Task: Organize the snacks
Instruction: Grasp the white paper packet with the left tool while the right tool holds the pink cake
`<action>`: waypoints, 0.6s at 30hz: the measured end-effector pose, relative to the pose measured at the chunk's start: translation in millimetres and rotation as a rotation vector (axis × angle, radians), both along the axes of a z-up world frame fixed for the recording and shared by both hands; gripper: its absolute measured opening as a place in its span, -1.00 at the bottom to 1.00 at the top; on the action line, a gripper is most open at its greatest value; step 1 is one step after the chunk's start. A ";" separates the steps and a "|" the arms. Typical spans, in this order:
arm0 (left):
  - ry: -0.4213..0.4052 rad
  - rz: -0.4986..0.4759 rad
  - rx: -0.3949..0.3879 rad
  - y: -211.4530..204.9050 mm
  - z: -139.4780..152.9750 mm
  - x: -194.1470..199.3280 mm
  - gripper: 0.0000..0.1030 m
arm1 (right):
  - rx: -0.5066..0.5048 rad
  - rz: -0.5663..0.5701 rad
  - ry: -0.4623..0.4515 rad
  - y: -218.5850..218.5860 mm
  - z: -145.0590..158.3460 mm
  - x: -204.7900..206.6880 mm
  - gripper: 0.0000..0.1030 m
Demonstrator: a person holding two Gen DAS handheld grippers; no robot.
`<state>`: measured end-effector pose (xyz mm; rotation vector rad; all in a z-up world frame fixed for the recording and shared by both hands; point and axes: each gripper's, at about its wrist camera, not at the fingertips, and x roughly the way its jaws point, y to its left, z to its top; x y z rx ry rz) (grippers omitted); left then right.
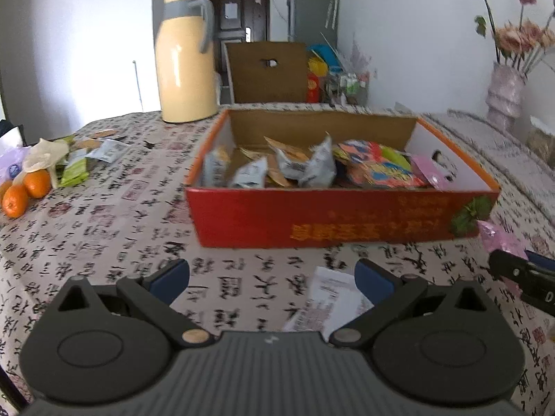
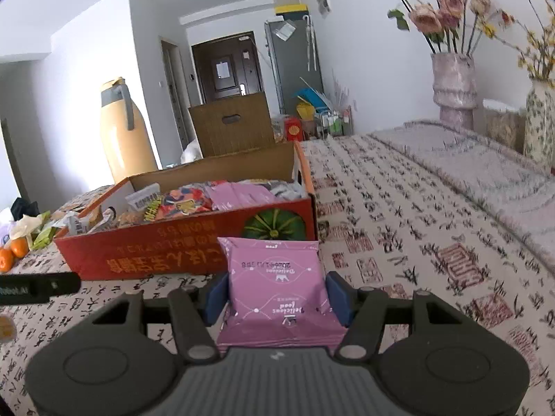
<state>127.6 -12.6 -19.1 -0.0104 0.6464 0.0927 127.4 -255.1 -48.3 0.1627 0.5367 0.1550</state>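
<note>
A red cardboard box [image 1: 333,218] [image 2: 180,246] holding several snack packets stands on the patterned tablecloth. In the right wrist view my right gripper [image 2: 277,298] is shut on a pink snack packet [image 2: 277,277], its blue pads pressing both sides, just in front of the box's near right corner. From the left wrist view that pink packet [image 1: 503,239] shows at the far right with the right gripper [image 1: 520,270]. My left gripper [image 1: 272,277] stands open over the cloth in front of the box, nothing between its fingers. A white packet [image 1: 329,298] lies under it.
A yellow thermos jug [image 1: 185,59] stands behind the box at left. Oranges [image 1: 26,190] and loose wrappers [image 1: 74,168] lie at the table's left edge. A pink vase of flowers [image 2: 454,86] and a patterned vase [image 2: 541,121] stand at the back right.
</note>
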 end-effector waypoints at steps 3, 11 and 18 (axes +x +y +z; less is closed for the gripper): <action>0.020 -0.011 0.002 -7.4 -3.9 3.9 1.00 | -0.005 0.009 0.003 1.4 -4.8 0.2 0.16; 0.082 -0.022 0.013 -17.3 -19.0 17.6 1.00 | -0.006 0.039 0.002 5.6 -8.9 -1.1 0.16; 0.123 -0.049 0.012 -24.0 -30.9 19.0 1.00 | 0.003 0.060 -0.001 6.2 -9.4 -1.0 -0.04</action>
